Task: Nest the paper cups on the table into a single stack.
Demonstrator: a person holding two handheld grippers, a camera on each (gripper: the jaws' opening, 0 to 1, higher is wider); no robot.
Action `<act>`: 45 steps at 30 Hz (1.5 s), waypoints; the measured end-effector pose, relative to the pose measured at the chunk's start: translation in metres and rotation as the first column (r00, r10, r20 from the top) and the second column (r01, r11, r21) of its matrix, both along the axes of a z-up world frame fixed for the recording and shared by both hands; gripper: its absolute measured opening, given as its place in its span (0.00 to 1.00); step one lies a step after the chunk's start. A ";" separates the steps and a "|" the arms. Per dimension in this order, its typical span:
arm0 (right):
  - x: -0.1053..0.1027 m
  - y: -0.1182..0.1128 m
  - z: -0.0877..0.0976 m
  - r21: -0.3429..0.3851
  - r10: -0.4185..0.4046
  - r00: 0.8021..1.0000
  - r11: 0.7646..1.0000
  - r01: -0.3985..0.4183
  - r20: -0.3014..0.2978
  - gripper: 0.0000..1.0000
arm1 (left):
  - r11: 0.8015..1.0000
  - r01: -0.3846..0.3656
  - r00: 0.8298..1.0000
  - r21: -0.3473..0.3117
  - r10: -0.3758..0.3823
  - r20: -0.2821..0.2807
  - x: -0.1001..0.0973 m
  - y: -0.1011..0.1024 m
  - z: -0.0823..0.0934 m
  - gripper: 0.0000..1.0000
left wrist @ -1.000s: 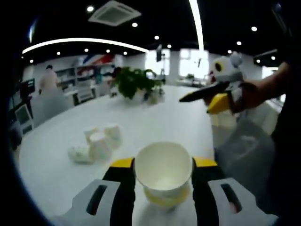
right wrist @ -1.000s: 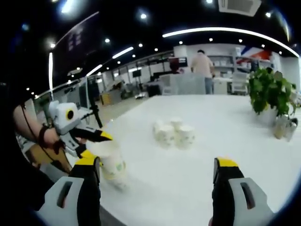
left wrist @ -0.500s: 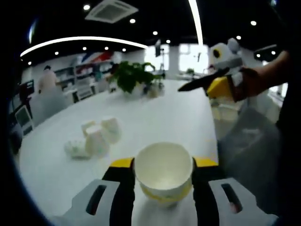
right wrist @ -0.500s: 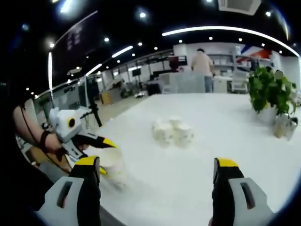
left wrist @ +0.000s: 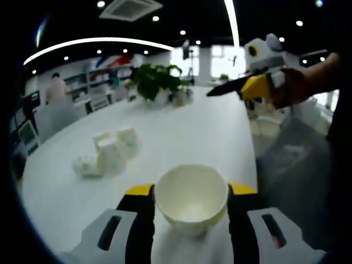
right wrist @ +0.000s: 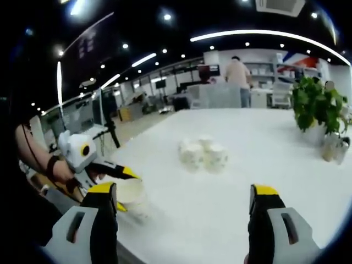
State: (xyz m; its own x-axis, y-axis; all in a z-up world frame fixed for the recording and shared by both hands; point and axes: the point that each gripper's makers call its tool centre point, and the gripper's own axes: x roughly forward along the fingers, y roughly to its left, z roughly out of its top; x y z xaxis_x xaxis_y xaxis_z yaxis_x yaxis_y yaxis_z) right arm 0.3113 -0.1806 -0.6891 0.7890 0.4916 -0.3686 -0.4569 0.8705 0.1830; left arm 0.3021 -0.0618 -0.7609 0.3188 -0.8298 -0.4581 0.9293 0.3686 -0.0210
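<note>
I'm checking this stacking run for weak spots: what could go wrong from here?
The left gripper holds a paper cup by its sides near the table edge; too hard a squeeze could crush it, too loose and it might drop off. The other cups sit bunched together, one seemingly on its side, so lowering this cup onto them may knock them over.

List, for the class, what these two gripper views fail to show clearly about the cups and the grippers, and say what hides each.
- Loose paper cups in the left gripper view: small and blurred, so their exact number is unclear.
- Held cup: its lower wall is hidden by the left gripper jaws.
- Same held cup in the right gripper view: partly covered by the right gripper near jaw.
- Cup print: too blurred to read.
</note>
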 end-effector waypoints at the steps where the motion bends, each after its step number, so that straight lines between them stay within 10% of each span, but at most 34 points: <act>1: 0.000 0.000 0.000 0.000 0.000 1.000 1.000 0.000 0.000 0.99 | 1.000 0.000 1.000 0.001 0.000 -0.003 -0.001 0.000 -0.001 0.54; 28: -0.005 0.009 0.002 0.003 0.022 1.000 1.000 -0.022 0.004 0.99 | 0.994 -0.102 0.994 -0.046 0.104 0.032 0.016 0.030 0.022 0.59; 45: -0.007 0.018 0.004 0.001 0.058 0.998 0.998 -0.058 0.002 0.99 | 0.959 -0.262 0.956 -0.113 0.273 0.104 0.040 0.080 0.054 0.76</act>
State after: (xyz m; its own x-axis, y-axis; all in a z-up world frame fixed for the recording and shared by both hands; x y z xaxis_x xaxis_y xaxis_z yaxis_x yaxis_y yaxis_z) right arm 0.3045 -0.1629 -0.6853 0.7599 0.5370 -0.3663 -0.5073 0.8422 0.1825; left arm 0.3417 0.0185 -0.7072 0.5817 -0.7452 -0.3261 0.7950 0.6057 0.0340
